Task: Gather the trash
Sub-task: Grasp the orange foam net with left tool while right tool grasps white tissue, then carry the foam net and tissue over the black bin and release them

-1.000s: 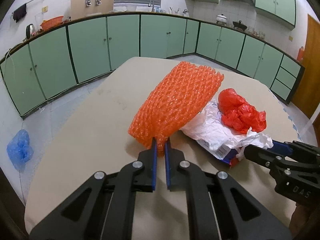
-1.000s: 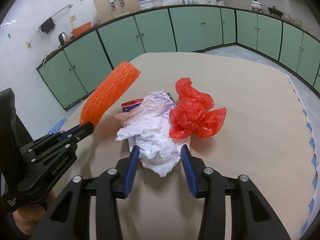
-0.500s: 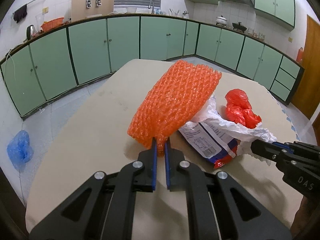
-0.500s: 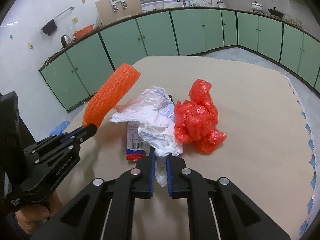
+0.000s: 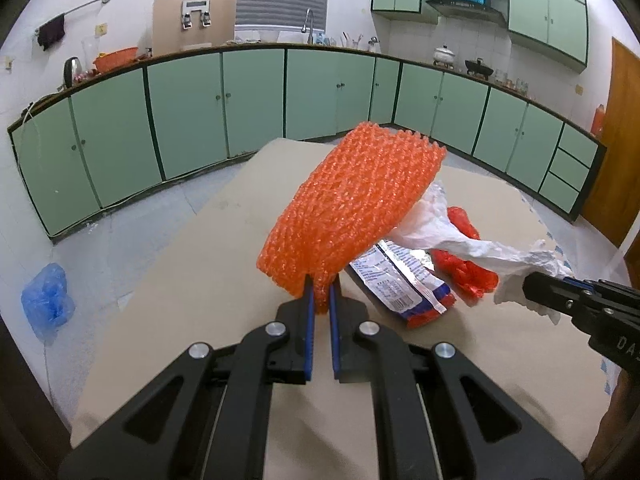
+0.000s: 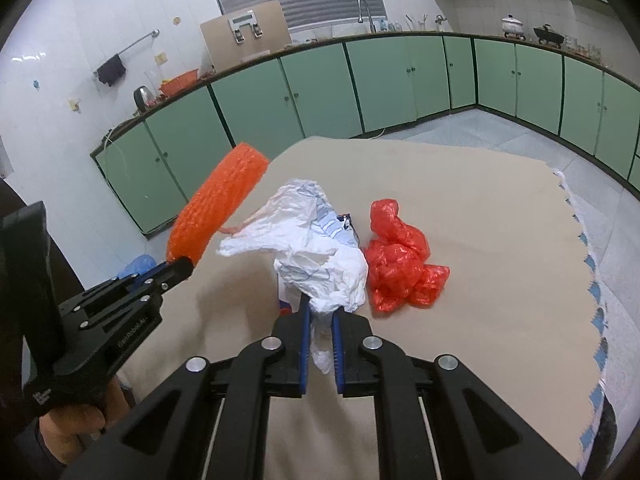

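Looking along the left gripper, its blue pads are seen squeezed down onto the bottom edge of an orange foam net, which is held up off the beige table and fans out toward about 1 o'clock from the tips. In the right wrist view the same orange foam net and left gripper are spotted over at roughly 10 o'clock, with a bit of the person's hand wrapped around the handle down at 8 o'clock. The right gripper is pretty much fully closed too, and a crumpled white plastic bag is pinched between its pads, with the bulk of it bunched up at 12 o'clock just past the tips and a small tail hanging down between the fingers. A printed snack wrapper is left lying flat on the table, at about 2 o'clock from the left gripper's tips, partly tucked under the white bag. A scrunched red plastic bag is sat on the table just beside the white one, at around 1 o'clock from the right gripper, not gripped by anything. A blue plastic bag can be made out on the floor at 9 o'clock in the left view, well apart from the table. Green cabinets are wrapped around the whole background.
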A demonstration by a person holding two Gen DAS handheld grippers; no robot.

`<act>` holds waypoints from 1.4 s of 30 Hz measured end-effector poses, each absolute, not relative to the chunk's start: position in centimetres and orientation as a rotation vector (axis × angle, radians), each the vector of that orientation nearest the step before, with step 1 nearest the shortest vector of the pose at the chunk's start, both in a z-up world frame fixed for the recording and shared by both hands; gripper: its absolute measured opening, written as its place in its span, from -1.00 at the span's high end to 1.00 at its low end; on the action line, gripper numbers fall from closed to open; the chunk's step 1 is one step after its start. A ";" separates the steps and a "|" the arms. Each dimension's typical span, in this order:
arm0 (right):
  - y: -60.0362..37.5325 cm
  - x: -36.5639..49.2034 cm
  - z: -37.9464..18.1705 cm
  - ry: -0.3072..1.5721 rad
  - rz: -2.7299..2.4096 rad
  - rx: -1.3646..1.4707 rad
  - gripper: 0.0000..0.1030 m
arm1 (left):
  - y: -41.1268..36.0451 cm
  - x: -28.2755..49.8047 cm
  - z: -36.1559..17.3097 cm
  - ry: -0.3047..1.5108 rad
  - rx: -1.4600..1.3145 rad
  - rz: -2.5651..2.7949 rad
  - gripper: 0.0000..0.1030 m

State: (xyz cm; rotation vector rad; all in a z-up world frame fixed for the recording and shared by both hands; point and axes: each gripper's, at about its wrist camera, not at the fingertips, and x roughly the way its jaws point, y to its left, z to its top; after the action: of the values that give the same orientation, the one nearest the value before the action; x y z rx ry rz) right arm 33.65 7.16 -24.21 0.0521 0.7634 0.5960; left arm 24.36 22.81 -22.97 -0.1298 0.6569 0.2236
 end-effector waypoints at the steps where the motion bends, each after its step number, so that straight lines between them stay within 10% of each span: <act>1: 6.7 33.1 -23.9 0.760 0.596 0.055 0.82 | 22.7 23.9 -22.7 0.655 -0.130 0.223 0.90; 42: -23.2 16.3 -19.5 0.638 0.107 0.241 0.82 | -7.5 17.2 -18.0 0.615 0.041 -0.316 0.90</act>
State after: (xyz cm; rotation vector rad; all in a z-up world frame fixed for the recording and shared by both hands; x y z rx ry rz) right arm 16.27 -23.19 -19.54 0.2415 0.6379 0.1070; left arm 17.24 -7.49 -18.00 0.0409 0.6151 -0.3164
